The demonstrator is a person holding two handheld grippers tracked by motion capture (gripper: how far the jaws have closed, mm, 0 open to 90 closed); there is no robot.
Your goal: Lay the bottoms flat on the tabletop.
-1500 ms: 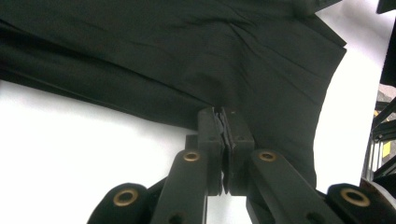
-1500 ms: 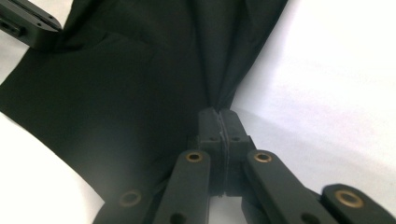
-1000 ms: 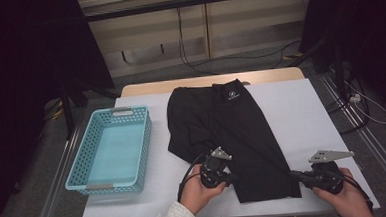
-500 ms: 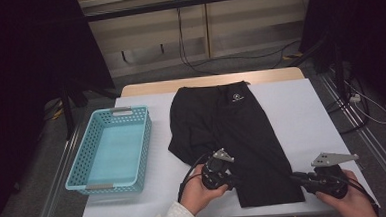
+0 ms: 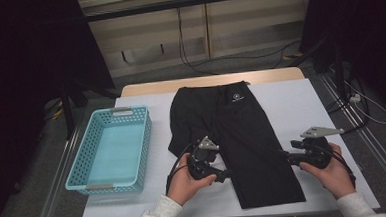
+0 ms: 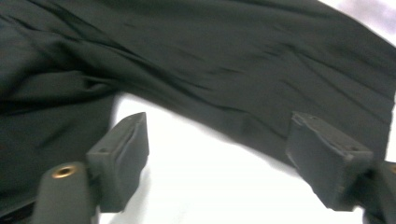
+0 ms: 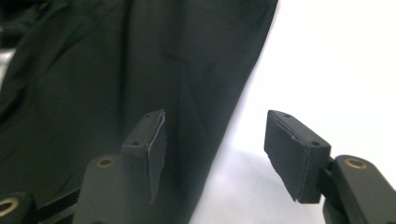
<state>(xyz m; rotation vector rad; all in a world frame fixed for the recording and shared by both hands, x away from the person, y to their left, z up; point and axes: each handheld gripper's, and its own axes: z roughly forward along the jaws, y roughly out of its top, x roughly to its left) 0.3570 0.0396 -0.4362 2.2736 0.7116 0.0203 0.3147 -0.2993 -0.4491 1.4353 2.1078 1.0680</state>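
Black shorts (image 5: 237,131) with a small white logo lie flat in the middle of the white table (image 5: 301,108), one leg reaching toward the near edge. My left gripper (image 5: 226,175) is at that leg's left edge, open. In the left gripper view its jaws (image 6: 219,144) straddle bare table, with the dark fabric (image 6: 233,60) just beyond them. My right gripper (image 5: 285,156) sits at the leg's right edge, open too. In the right gripper view (image 7: 217,140) one jaw is over the cloth (image 7: 93,84), the other over the table, and the hem edge runs between them.
A teal plastic basket (image 5: 115,111) stands empty on the table's left side. Cables trail from both grippers. Beyond the table are a floor with wires and dark stands at left and right. A bare white surface lies right of the shorts.
My right gripper has moved a little farther in and left, up to the shorts' right edge. The left gripper has barely shifted. The shorts lie as before.
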